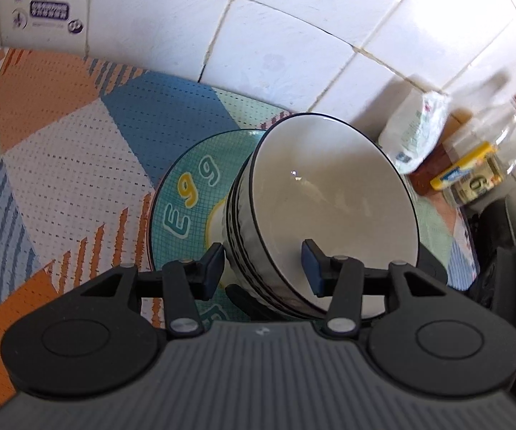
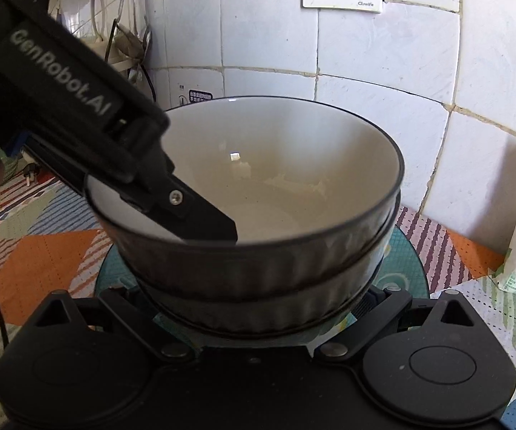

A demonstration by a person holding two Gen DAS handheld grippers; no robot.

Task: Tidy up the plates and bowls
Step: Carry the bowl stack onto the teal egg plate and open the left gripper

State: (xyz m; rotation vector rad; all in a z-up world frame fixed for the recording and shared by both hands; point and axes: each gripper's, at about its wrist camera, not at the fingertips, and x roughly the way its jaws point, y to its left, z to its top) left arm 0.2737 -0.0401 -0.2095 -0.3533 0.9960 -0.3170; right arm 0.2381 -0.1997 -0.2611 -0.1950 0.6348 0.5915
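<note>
Left wrist view: two nested grey ribbed ceramic bowls (image 1: 315,211), cream-glazed inside with a dark rim, seated on a teal round plate lettered "Egg" (image 1: 186,193), all on a patterned orange, blue and white perforated mat (image 1: 60,136) close to the white tiled wall (image 1: 258,36). Left gripper (image 1: 261,268) astride the upper bowl's near wall, one blue pad (image 1: 211,268) touching the ribbed outside, the other inside the bowl; jaws parted wider than the wall, so not yet pinching. Confirmed from the right wrist view, with the inner finger lying along the glazed slope.

Right gripper (image 2: 258,326) low behind the stack, linkages splayed wide to either side of the lower bowl, fingertips hidden beneath it; spread apart and holding nothing, by the look of it.

Likely handling: stiff, fairly heavy, breakable, and slick on the glaze. Best held at the rim, one pad on the ribs for friction and one inside, squeezed firmly. Risk of the lower bowl lifting along if wedged, or the plate sliding. Bag and bottles (image 1: 487,150) standing off to the side, well apart.
</note>
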